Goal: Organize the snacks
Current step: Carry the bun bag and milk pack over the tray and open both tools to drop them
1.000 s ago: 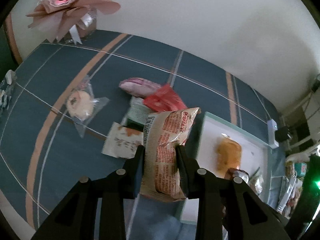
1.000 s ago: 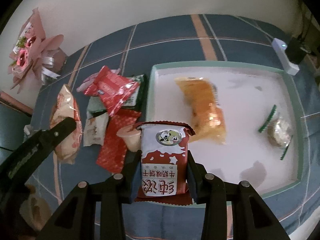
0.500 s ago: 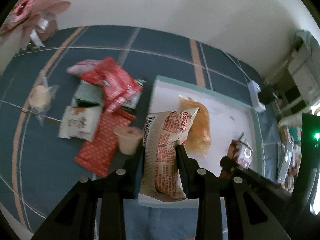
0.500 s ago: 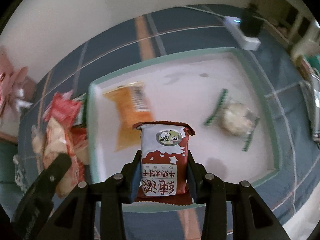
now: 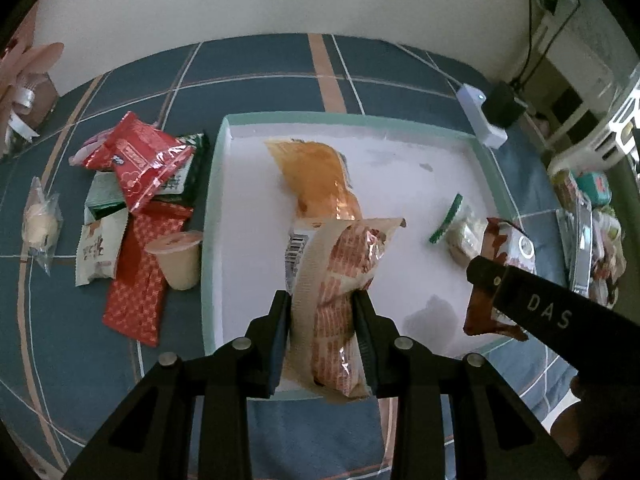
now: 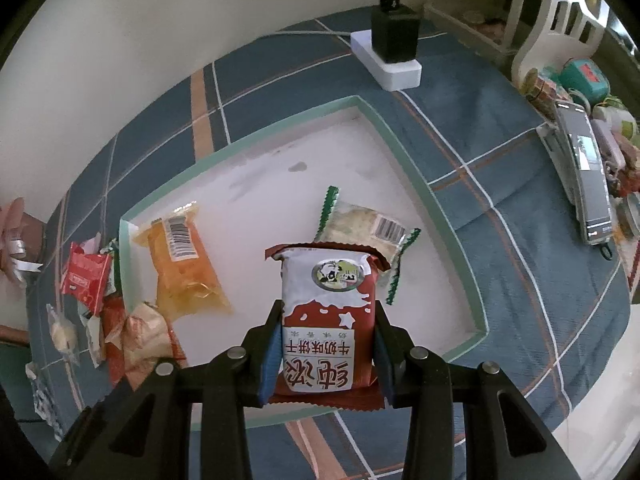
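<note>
My left gripper [image 5: 322,304] is shut on a tan and red snack bag [image 5: 340,280] and holds it over the near edge of the white tray with a green rim [image 5: 212,216]. My right gripper [image 6: 326,320] is shut on a red and white milk biscuit pack [image 6: 326,320] above the tray's near right part [image 6: 460,240]; it also shows in the left wrist view [image 5: 500,276]. In the tray lie an orange packet [image 5: 320,176] and a green-edged clear packet [image 5: 460,232].
A pile of snacks lies left of the tray: red packets [image 5: 140,160], a jelly cup [image 5: 178,256], a white packet [image 5: 98,252] and a clear-wrapped bun [image 5: 40,224]. A power strip with a plug [image 6: 394,60] sits behind the tray. Clutter and a phone [image 6: 584,168] lie at the right.
Both grippers swung right with their packs, from the snack pile side to over the tray. The right pack now hangs near the green-edged packet.
</note>
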`<state>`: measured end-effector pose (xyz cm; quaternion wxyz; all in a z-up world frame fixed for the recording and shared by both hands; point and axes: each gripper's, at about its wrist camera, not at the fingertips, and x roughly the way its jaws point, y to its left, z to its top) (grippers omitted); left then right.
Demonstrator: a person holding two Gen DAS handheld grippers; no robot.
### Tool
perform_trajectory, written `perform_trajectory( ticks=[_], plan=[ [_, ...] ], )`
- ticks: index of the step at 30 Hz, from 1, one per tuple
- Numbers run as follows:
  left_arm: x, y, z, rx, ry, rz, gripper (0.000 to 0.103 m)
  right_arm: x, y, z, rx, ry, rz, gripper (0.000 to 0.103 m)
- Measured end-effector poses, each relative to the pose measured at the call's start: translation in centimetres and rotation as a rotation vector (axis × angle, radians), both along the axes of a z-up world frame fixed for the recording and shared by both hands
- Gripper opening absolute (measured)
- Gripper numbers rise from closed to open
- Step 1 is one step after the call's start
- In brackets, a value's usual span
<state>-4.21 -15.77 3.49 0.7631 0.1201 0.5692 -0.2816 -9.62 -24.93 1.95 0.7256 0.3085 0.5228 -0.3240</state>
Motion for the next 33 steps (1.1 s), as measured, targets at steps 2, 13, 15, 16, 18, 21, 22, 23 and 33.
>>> perform_trajectory(
  ticks=[2,13,15,16,18,21,22,23,33],
  plan=[
    [0.1,-0.1,-0.6,0.01,0.013,-0.005,0.033,0.2,0.1,-0.5,0.008,0.016,0.008,0.042],
    [1.0,-0.3,-2.7,0.056,0.036,0.011,0.032,1.8,0.5,-4.7,0.092,0.118,0.048,0.042],
    [1.0,-0.3,-2.8,0.054,0.04,0.01,0.032,2.1,0.6,-5.0,0.098,0.127,0.053,0.042],
    [1.0,-0.3,-2.8,0.053,0.042,0.008,0.032,2.1,0.7,-5.2,0.104,0.131,0.054,0.042],
    [1.2,-0.4,-2.9,0.051,0.048,0.001,0.032,2.2,0.7,-5.5,0.111,0.136,0.054,0.042],
    [1.3,-0.3,-2.9,0.049,0.05,0.0,0.032,2.4,0.3,-5.5,0.106,0.135,0.055,0.042],
    [1.3,-0.3,-2.9,0.047,0.051,0.003,0.032,2.4,0.3,-5.5,0.109,0.132,0.051,0.042],
    [1.3,-0.3,-2.9,0.046,0.052,0.004,0.032,2.4,0.3,-5.5,0.112,0.131,0.048,0.043],
    [1.5,0.0,-2.7,0.051,0.048,0.011,0.055,1.2,-0.7,-3.9,0.086,0.087,0.012,0.073]
  ],
)
